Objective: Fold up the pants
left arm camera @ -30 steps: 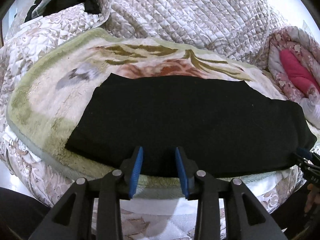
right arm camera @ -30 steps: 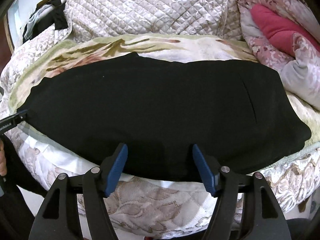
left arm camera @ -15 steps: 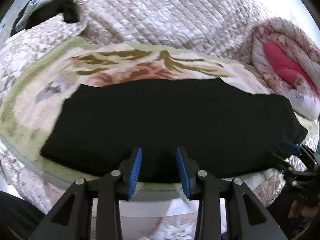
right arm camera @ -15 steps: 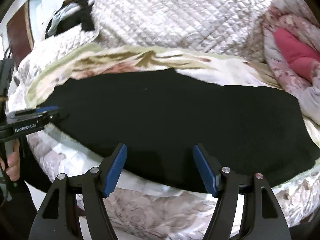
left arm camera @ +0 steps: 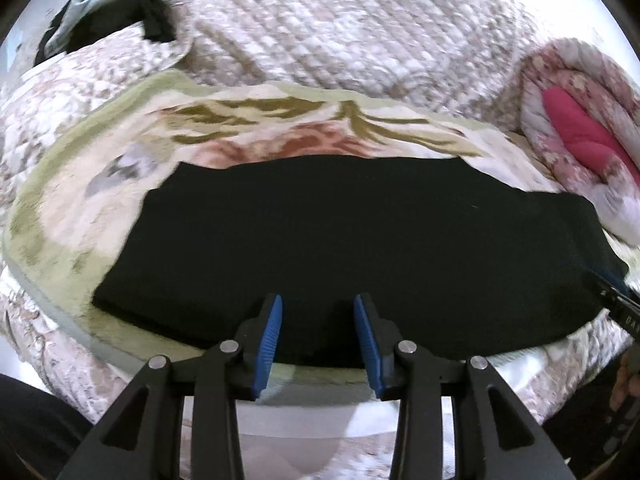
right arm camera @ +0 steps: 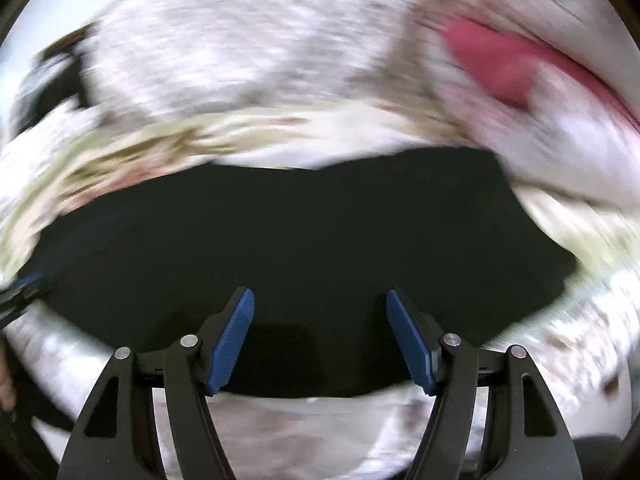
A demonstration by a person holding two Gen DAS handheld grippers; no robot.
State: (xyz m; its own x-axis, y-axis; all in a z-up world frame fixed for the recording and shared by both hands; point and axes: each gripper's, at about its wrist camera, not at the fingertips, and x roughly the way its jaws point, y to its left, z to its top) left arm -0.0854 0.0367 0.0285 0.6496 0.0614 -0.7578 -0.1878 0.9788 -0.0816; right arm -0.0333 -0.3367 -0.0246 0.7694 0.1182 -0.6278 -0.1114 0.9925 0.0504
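Bedding piled across a bed

A plush floral blanket [left arm camera: 100,184] with a green border lies spread over the bed, cream with brown leaves and reddish blooms. Behind it heaps a pale quilted bedspread [left arm camera: 340,28]. At the right sits a rolled floral quilt [left arm camera: 576,92] with a pink lining; at the far left, dark and grey clothing [left arm camera: 104,20].

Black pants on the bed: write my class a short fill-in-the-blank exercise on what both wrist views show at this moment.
1. The pants are ____ in colour.
2. The pants lie spread flat on a floral ____ with a green border.
3. The left gripper and the right gripper both have their jaws ____, holding nothing.
4. The pads on the fingers are ____ in colour.

Missing words: black; blanket; open; blue
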